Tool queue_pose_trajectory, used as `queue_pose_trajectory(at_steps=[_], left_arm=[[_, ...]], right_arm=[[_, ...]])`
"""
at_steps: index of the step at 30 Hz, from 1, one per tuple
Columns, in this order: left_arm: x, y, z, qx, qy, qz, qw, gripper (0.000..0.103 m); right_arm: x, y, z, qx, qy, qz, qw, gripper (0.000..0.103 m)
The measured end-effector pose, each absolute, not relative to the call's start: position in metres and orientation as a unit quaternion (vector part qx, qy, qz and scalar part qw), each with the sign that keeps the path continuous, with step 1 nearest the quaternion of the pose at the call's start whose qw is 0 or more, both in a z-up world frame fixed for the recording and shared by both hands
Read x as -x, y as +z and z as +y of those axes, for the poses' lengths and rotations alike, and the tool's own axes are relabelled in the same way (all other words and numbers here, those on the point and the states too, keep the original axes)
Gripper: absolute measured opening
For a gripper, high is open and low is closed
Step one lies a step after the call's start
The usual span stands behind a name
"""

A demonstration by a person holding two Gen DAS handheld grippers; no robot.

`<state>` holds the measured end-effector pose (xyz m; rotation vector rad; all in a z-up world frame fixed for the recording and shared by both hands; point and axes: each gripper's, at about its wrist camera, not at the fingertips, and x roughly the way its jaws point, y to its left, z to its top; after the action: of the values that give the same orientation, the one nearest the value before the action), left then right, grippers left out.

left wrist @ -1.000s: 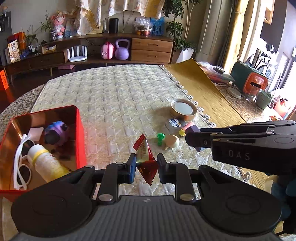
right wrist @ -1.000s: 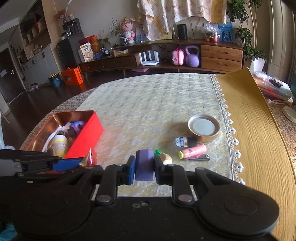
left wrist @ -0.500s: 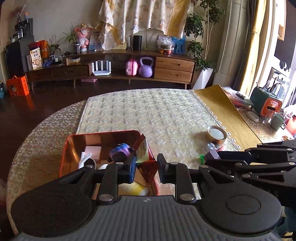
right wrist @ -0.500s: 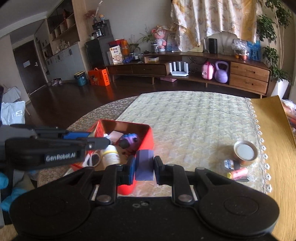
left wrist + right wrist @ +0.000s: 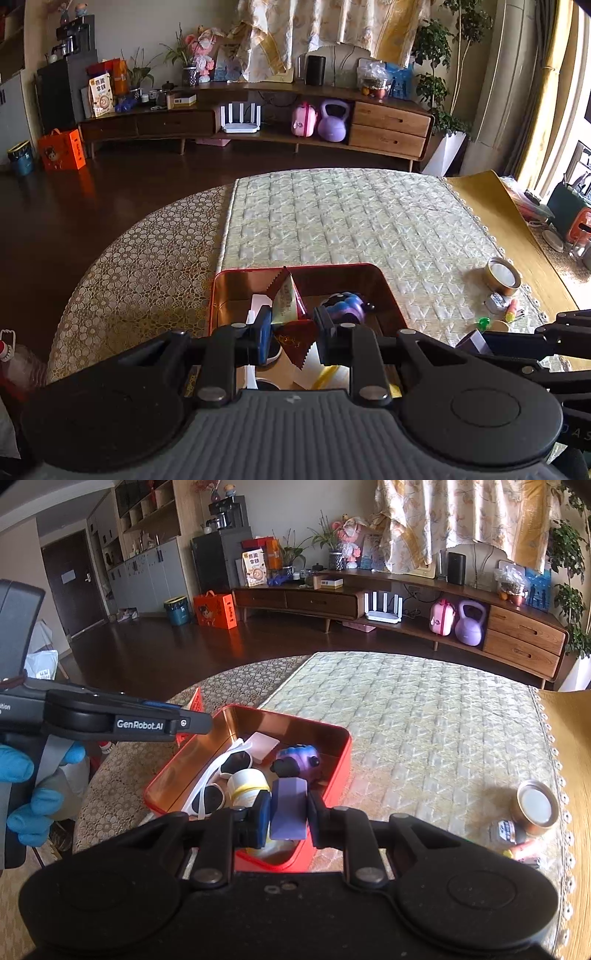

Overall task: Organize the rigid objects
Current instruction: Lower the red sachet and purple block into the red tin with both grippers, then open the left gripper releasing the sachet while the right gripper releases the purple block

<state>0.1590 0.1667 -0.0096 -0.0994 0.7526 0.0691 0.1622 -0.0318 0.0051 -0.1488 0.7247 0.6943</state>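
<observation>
The left gripper [image 5: 291, 334] pinches one red snack packet [image 5: 289, 314] between narrow jaws over the red tin [image 5: 295, 268]. The right gripper [image 5: 288, 812] clamps one purple block [image 5: 289, 808] above the tin's near wall. Inside lie one pair of white sunglasses [image 5: 221, 779], one bottle [image 5: 248, 784], one purple toy [image 5: 299, 760]. One gold lid [image 5: 537, 806] sits well apart on the tablecloth [image 5: 424, 720].

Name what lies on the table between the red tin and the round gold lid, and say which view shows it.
Nothing: in the right wrist view the quilted table runner lies bare between the red tin and the round gold lid.
</observation>
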Motion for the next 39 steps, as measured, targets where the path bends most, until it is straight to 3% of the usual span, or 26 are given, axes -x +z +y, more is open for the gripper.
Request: queue_pose_trajectory(at_steps=[19, 39], left_arm=[[-0.233, -0.058, 0.172, 0.028, 0.035, 0.409, 0.912, 0.024], [-0.263, -0.095, 0.160, 0.023, 0.017, 0.457, 0.889, 0.024]], right_arm=[[-0.201, -0.043, 0.023, 0.125, 0.323, 0.373, 0.861, 0.020], [-0.203, -0.053, 0.025, 0.097, 0.339, 0.399, 0.847, 0.025]])
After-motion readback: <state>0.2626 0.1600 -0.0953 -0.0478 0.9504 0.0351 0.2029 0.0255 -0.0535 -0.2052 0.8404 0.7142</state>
